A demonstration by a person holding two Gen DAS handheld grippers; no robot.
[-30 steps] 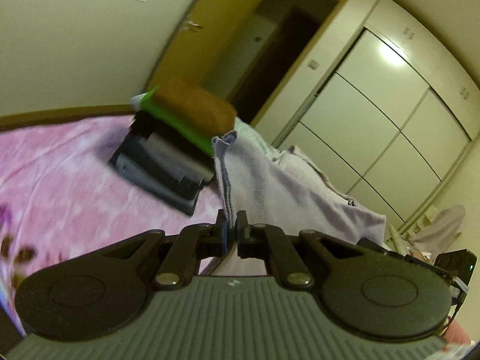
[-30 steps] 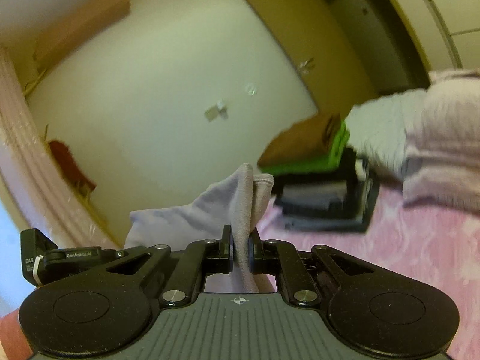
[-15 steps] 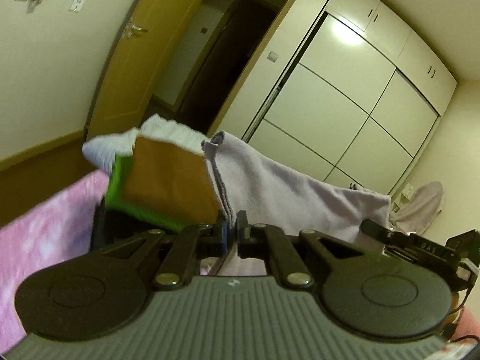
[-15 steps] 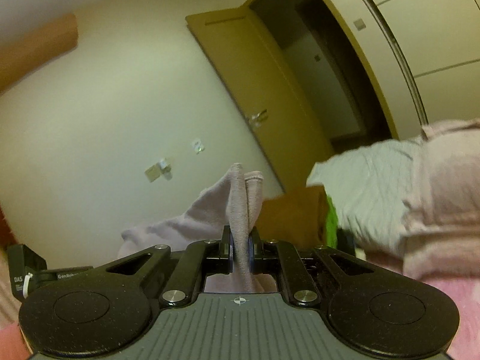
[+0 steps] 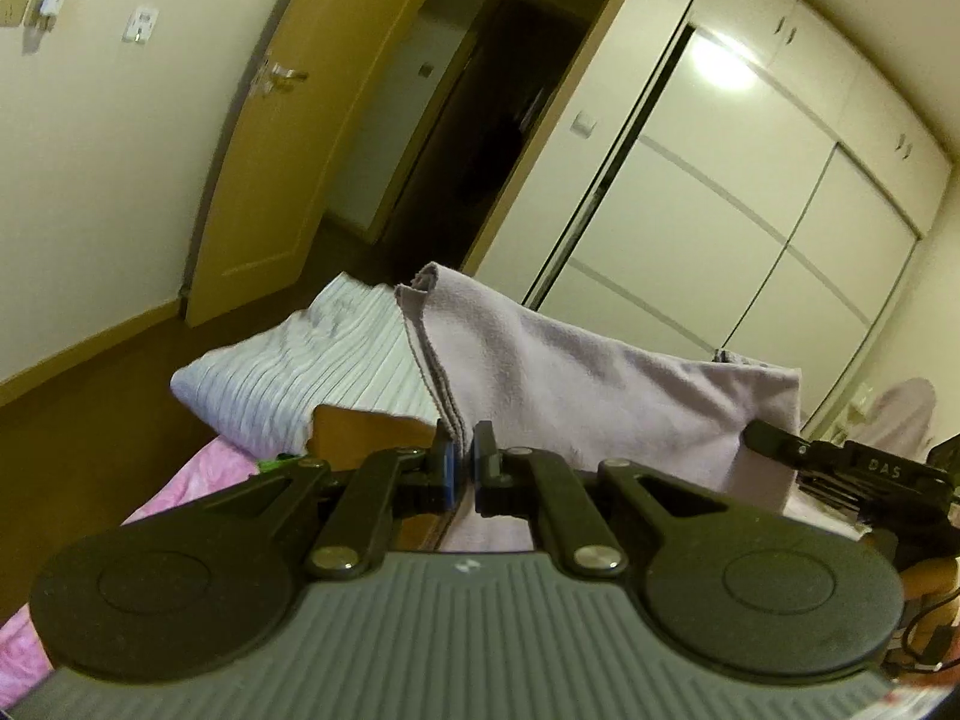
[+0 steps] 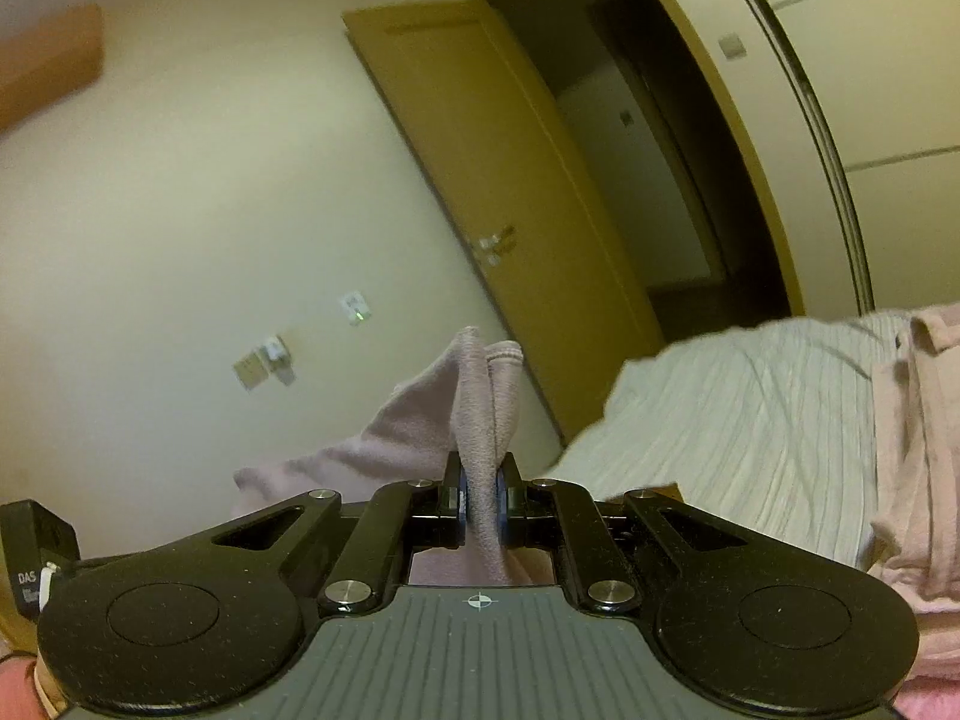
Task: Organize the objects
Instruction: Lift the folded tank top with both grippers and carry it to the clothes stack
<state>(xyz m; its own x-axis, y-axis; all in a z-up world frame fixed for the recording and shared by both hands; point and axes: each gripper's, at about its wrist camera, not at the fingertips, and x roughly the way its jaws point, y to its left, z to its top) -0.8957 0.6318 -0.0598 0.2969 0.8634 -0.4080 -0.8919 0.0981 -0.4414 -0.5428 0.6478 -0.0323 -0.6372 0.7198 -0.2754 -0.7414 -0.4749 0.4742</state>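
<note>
We can read little writing here: the letters "DAS" stand in pale print on the black body of the right gripper where it shows at the right edge of the left wrist view, and again on the black body of the left gripper at the lower left edge of the right wrist view, with smaller print beneath it too blurred to read. We see no containers.

The lilac cloth (image 5: 576, 372) is the thing in hand, stretched between the two grippers and raised above the pink bedspread (image 5: 198, 480). The left gripper (image 5: 462, 450) is clamped on one stitched edge of the cloth, its jaws nearly together with the fabric pinched between them. The right gripper (image 6: 480, 480) is likewise clamped on a bunched fold of the lilac cloth (image 6: 480, 402), which rises above its fingers.

Behind the cloth, in the left wrist view, lies a pale striped pillow (image 5: 312, 372), and just in front of it, partly hidden by the cloth, a brown folded item (image 5: 366, 426) with a sliver of green at its lower edge. In the right wrist view a pink garment (image 6: 918, 438) lies to the right of the cloth against the pillow. Beyond the cloth stand an open wooden door (image 5: 288, 132) and a white wardrobe (image 5: 750, 180).
</note>
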